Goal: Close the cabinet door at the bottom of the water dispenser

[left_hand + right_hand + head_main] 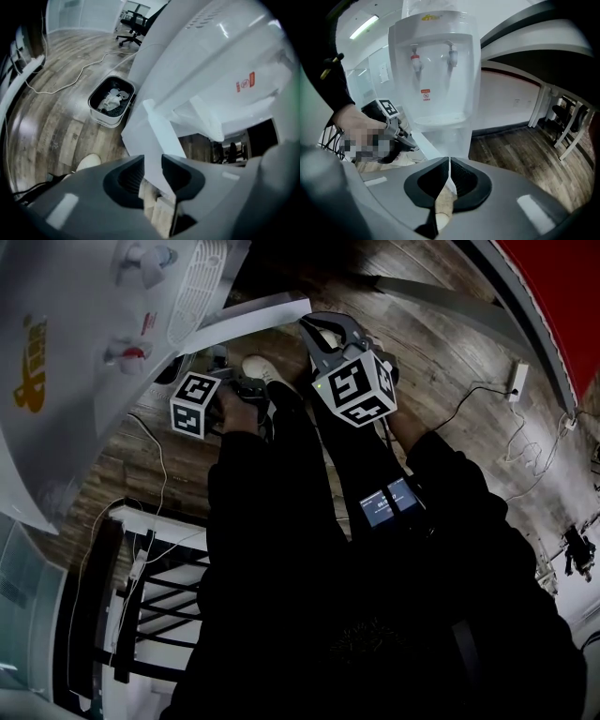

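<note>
Cabinet door point(154, 136) stands swung out from the base of the water dispenser point(436, 70), free edge toward the person. Left tool point(152, 176): released, jaws apart, door edge running lengthwise between them, unpinched. Right tool point(449, 180): apparently clenched on the same thin edge. Closing push judged forward, toward the dispenser. Wood floor point(520, 150); waste bin point(111, 101) nearby.

The head view looks steeply down beside the water dispenser point(56, 427), the left gripper view sits close under its front, and the right gripper view faces it, seemingly from farther back, both sharing its cabinet door point(159, 136).
</note>
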A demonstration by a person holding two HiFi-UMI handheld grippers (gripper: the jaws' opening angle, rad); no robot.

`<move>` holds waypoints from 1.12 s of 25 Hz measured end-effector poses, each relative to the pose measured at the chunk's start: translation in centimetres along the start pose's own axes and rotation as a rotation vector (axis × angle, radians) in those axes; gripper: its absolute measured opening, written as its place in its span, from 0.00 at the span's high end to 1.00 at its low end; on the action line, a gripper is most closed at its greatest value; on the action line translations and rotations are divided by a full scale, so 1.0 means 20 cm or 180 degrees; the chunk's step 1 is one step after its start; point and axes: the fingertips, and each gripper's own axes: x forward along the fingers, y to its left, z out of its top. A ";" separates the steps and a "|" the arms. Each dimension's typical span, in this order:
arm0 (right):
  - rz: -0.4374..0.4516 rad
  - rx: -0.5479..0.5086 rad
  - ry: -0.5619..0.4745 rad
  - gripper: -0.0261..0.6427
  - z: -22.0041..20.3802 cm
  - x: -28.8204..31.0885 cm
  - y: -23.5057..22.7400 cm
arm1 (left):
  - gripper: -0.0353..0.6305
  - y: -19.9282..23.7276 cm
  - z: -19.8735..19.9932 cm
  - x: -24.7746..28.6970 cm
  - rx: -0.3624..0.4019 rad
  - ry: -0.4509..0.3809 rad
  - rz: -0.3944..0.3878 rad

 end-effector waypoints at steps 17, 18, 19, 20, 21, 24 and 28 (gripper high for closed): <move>0.0015 0.0073 0.0012 0.95 0.01 0.00 0.03 | 0.85 -0.21 0.10 0.10 -0.0482 -0.0121 -0.0670; 0.0022 0.0090 0.0006 0.95 0.01 0.00 0.03 | 0.83 -0.22 0.12 0.11 -0.0545 -0.0160 -0.0737; 0.0024 0.0103 0.0003 0.95 0.01 -0.01 0.03 | 0.81 -0.23 0.14 0.12 -0.0589 -0.0197 -0.0792; 0.0022 0.0112 0.0003 0.95 0.01 -0.01 0.03 | 0.80 -0.24 0.16 0.14 -0.0615 -0.0228 -0.0832; 0.0016 0.0119 0.0006 0.95 0.00 -0.02 0.02 | 0.80 -0.26 0.17 0.15 -0.0631 -0.0255 -0.0862; -0.0002 0.0146 0.0024 0.95 -0.03 -0.02 -0.01 | 0.82 -0.29 0.18 0.16 -0.0801 -0.0392 -0.0985; 0.0011 0.0163 0.0035 0.95 -0.05 -0.03 -0.01 | 0.90 -0.31 0.19 0.17 -0.1342 -0.0745 -0.1329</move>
